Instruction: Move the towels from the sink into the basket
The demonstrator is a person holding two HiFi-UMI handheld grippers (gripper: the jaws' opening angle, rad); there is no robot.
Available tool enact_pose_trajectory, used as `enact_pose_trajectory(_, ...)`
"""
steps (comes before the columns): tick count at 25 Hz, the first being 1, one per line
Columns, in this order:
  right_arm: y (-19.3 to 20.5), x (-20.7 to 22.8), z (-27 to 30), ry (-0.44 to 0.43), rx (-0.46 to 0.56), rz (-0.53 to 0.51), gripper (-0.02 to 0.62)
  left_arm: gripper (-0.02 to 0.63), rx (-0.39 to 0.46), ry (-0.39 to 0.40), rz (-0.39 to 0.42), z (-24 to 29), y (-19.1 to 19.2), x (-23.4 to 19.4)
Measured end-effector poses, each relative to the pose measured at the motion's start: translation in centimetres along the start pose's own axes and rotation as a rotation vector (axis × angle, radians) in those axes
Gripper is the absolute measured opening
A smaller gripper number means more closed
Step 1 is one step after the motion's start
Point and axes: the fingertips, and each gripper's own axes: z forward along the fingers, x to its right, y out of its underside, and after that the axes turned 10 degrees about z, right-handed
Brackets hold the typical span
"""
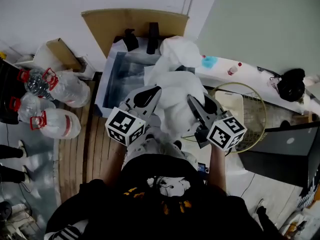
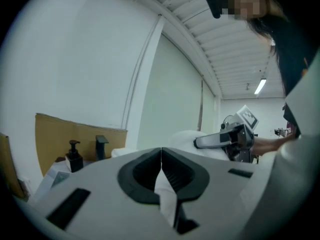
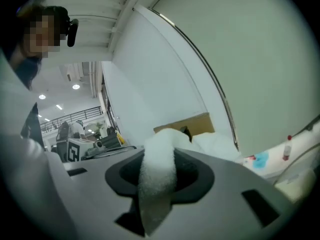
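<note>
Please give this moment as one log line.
left gripper: shut on towel | right gripper: shut on towel | towel: held between sink and basket

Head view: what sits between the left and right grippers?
A bunched white terry towel spans from left gripper to right gripper, both clamped on it; head view shows it.

White wall (image 1: 45,9) at eleven o'clock, pale green panel (image 1: 265,19) at two; cardboard sheet (image 1: 107,26) stands at twelve, wooden floor slats (image 1: 90,149) at eight; a strip light (image 2: 259,86) glows on the ribbed ceiling (image 2: 220,39)
</note>
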Motion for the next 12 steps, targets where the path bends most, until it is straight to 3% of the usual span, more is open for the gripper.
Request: enact_pose_trajectory(12, -5.8, 11.5, -16.1, 0.25, 0.213, 0.055, 0.115, 0.008, 0.009, 0.25, 0.024, 11.8, -1.4, 11.9)
